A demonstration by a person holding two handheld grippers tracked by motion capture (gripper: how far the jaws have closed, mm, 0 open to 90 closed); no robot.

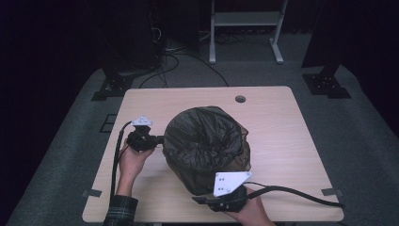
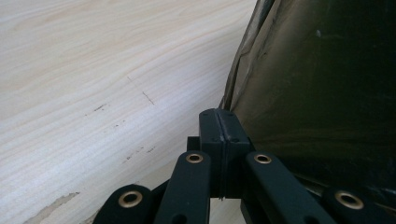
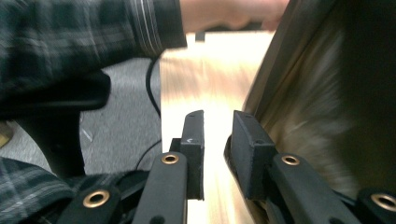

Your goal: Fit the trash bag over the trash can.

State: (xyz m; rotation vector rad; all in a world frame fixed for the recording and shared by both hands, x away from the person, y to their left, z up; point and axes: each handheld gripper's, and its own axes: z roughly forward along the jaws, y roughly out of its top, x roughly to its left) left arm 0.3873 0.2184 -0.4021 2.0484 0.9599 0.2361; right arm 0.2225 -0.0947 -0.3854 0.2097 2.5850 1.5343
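Observation:
A round bin lined with a dark bag (image 1: 207,141) stands in the middle of the light wooden table (image 1: 277,122). My left gripper (image 1: 160,139) reaches the bag's left side. In the left gripper view its jaws are pressed together (image 2: 219,114) at a creased fold of the bag (image 2: 317,84), shut on the film. My right gripper (image 1: 195,200) lies low at the bin's front, pointing left. In the right gripper view its jaws (image 3: 218,121) stand slightly apart with nothing between them, and the blurred bag (image 3: 327,93) is just to their right.
A cable hole (image 1: 240,99) sits near the table's far edge. A white frame (image 1: 244,28), black stands (image 1: 113,84) and cables are on the grey floor behind. Beyond the right gripper are a plaid sleeve (image 3: 70,42) and the table's edge (image 3: 161,116).

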